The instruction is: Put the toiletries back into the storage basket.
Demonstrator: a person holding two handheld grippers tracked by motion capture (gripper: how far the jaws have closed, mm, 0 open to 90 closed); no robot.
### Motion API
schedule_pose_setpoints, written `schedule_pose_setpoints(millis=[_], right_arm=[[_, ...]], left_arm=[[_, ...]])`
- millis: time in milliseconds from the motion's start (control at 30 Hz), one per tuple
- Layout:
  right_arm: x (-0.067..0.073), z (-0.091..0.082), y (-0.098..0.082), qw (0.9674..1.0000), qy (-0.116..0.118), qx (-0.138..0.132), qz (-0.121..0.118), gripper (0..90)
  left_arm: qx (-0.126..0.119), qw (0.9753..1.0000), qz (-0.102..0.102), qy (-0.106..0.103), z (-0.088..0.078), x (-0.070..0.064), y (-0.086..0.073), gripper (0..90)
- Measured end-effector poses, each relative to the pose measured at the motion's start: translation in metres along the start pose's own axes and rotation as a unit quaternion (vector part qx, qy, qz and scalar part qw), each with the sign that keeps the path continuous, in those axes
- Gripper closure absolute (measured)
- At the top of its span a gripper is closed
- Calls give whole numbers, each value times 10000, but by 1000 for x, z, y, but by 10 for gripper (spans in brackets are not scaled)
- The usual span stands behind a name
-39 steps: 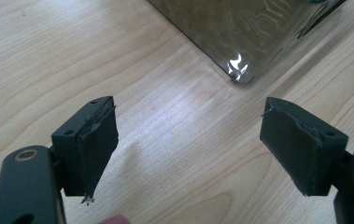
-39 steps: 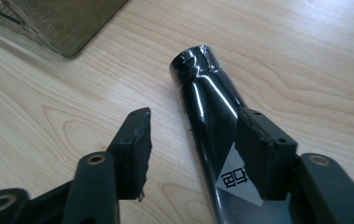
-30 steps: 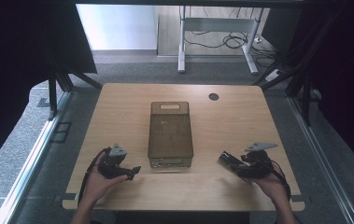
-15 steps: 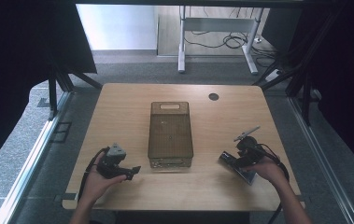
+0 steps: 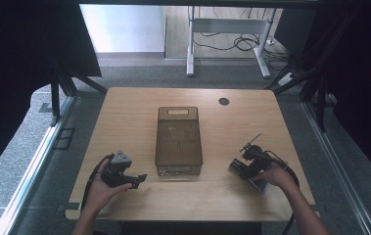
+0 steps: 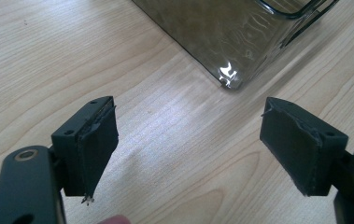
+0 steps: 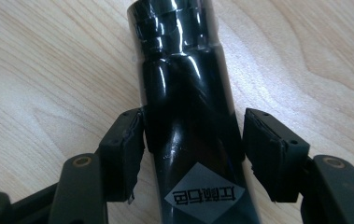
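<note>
A wooden table point(image 5: 124, 112) has a see-through brown plastic box point(image 5: 178, 140) lying in the middle of it. The box is long and has a handle slot at its far end. A small dark round hole point(image 5: 223, 101) sits in the table top near the far right side.

The left hand point(image 5: 100, 188) holds the left gripper point(image 5: 139, 179) low over the table, just to the left of the box's near end. In the left gripper view, its two black jaws stand wide apart with nothing between them. Bare wood point(image 6: 174, 154) lies under them, and a rounded corner of the box point(image 6: 230, 81) is just ahead.

The right hand point(image 5: 276, 176) holds the right gripper point(image 5: 239, 166) on the right side of the box's near end, a little apart from it. In the right gripper view, a shiny black bottle point(image 7: 188, 121) lies on the table between the jaws. The left pad point(image 7: 130, 149) touches the bottle's side. The right pad point(image 7: 265, 149) is right beside it, and I cannot tell if it presses. The bottle has a grey diamond label point(image 7: 205, 193) with letters on it, and its ridged end point(image 7: 172, 23) points away from the gripper.
</note>
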State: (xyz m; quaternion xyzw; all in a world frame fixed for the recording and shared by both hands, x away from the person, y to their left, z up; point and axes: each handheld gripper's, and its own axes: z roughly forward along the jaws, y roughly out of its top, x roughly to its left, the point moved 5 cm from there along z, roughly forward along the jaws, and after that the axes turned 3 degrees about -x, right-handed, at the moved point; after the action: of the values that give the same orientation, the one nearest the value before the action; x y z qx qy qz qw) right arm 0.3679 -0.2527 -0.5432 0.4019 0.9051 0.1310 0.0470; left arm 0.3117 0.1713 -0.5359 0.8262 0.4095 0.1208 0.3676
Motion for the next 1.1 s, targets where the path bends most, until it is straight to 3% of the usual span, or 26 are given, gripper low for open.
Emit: schedule_pose_setpoints(millis=[333, 567, 700, 1100], right_arm=[[1, 8, 3, 9992, -35, 293, -255, 418], [1, 9, 4, 9991, -49, 321, -258, 444], [-1, 8, 7, 9979, 12, 649, -36, 455], [-5, -8, 15, 9966, 283, 718, 287, 463]], left_arm=[[66, 10000, 21, -13, 2, -1, -1, 196], [113, 9999, 69, -50, 4, -4, -1, 196], [130, 9999, 96, -59, 5, -6, -1, 196], [42, 10000, 28, -6, 0, -1, -1, 196]])
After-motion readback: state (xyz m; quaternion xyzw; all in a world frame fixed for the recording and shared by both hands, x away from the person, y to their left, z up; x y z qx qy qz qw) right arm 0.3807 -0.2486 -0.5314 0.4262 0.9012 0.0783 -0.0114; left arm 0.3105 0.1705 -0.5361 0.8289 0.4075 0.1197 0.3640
